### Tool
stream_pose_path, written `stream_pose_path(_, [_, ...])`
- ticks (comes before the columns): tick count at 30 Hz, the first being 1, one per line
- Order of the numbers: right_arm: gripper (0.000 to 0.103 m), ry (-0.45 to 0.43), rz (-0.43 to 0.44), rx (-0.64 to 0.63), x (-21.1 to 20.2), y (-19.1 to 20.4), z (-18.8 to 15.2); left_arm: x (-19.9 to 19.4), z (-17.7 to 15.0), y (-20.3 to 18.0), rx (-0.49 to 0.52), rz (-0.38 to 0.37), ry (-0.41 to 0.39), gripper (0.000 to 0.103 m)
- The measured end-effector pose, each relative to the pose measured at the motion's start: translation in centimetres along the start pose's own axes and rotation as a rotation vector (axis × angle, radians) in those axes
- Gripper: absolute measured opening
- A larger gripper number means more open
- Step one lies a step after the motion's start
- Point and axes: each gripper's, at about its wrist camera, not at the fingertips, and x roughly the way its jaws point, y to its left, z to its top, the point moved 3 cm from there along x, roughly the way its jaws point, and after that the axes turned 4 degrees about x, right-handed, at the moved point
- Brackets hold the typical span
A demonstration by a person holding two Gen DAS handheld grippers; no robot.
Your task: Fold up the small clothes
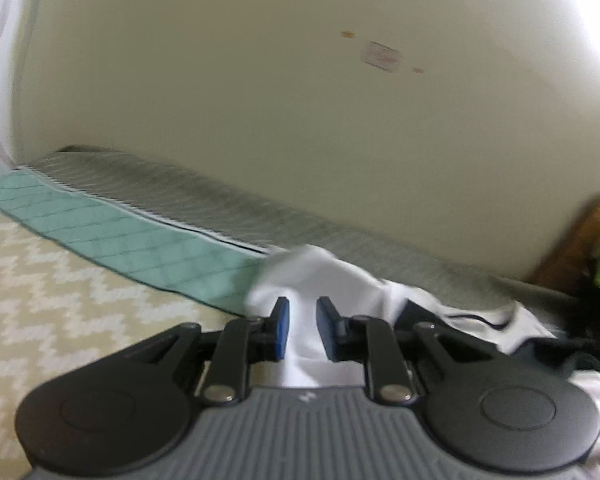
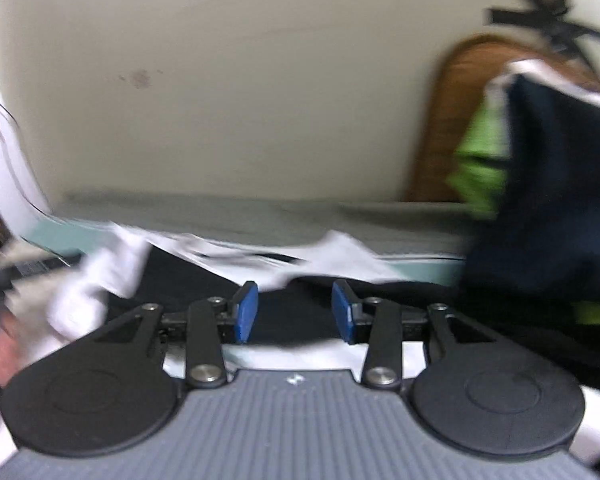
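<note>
A white garment (image 1: pixel 324 276) with dark navy parts lies crumpled on the bed. My left gripper (image 1: pixel 302 328) has a fold of its white cloth filling the narrow gap between the blue pads (image 1: pixel 282 330), so it is shut on it. In the right wrist view the same white and navy garment (image 2: pixel 340 256) lies spread just ahead, blurred. My right gripper (image 2: pixel 296 312) hangs open over its dark fabric (image 2: pixel 292 320), with nothing between the fingers. A hand (image 2: pixel 0 356) shows at the left edge beside bunched white cloth (image 2: pixel 96 284).
The bed has a cream zigzag cover (image 1: pixel 40 300), a teal quilted strip (image 1: pixel 120 240) and a grey striped band (image 1: pixel 220 200) along the pale wall (image 1: pixel 300 100). To the right a pile of navy (image 2: pixel 548 200) and bright green clothes (image 2: pixel 480 160) rests against a brown wooden piece (image 2: pixel 452 120).
</note>
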Motion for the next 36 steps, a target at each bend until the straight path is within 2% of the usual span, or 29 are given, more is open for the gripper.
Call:
stream_pose_path(2, [0.044,0.042,0.016,0.008,2.6,0.5,-0.1,0.8,-0.6,-0.5,0.032,-0.017,0.021,0.016])
stream_pose_path(5, [0.044,0.146,-0.024,0.045,5.7,-1.3,-1.7,2.9,-1.7,-0.7,0.090,0.027,0.093,0.014])
stream_pose_path(7, [0.042,0.201,-0.043,0.079,5.4,-2.6,-3.8,3.3,-1.7,-0.6,0.088,0.021,0.100,0.015])
stream_pose_path(10, [0.039,0.115,-0.023,0.081,1.7,-4.0,-6.7,3.5,-1.7,-1.0,0.118,0.039,0.096,0.016])
stream_pose_path(12, [0.040,0.111,-0.064,0.068,-0.3,-4.4,-8.1,3.7,-1.8,-1.7,0.149,0.056,0.091,0.018])
stream_pose_path(15, [0.040,0.076,-0.079,0.081,-3.1,-4.8,-9.2,3.7,-2.0,-2.4,0.185,0.064,0.083,0.024])
stream_pose_path(17, [0.040,0.025,-0.051,0.123,-5.9,-4.9,-9.6,3.4,-1.9,-2.2,0.195,0.038,0.086,0.034])
stream_pose_path(19, [0.040,-0.010,-0.035,0.143,-8.0,-5.0,-10.3,2.6,-1.9,-2.3,0.195,0.030,0.098,0.035])
stream_pose_path(21, [0.040,-0.029,-0.032,0.135,-10.4,-4.9,-11.4,0.3,-1.7,-2.7,0.186,0.028,0.091,0.039])
stream_pose_path(23, [0.040,-0.023,-0.026,0.118,-12.6,-5.2,-13.0,-2.7,-1.9,-2.2,0.178,-0.012,0.078,0.046])
stream_pose_path(26, [0.040,-0.007,-0.025,0.126,-15.6,-6.4,-15.6,-7.3,-3.3,-0.8,0.199,-0.065,0.096,0.046])
stream_pose_path(29, [0.042,0.011,0.018,0.154,-17.9,-7.2,-17.9,-12.3,-5.9,0.1,0.225,-0.088,0.149,0.047])
stream_pose_path(30, [0.046,0.018,0.038,0.156,-18.5,-7.2,-18.9,-13.9,-7.0,0.5,0.224,-0.087,0.170,0.047])
stream_pose_path(36, [0.051,0.059,0.122,0.166,-21.9,-7.6,-23.4,-21.6,-13.0,2.4,0.092,-0.133,0.304,0.050])
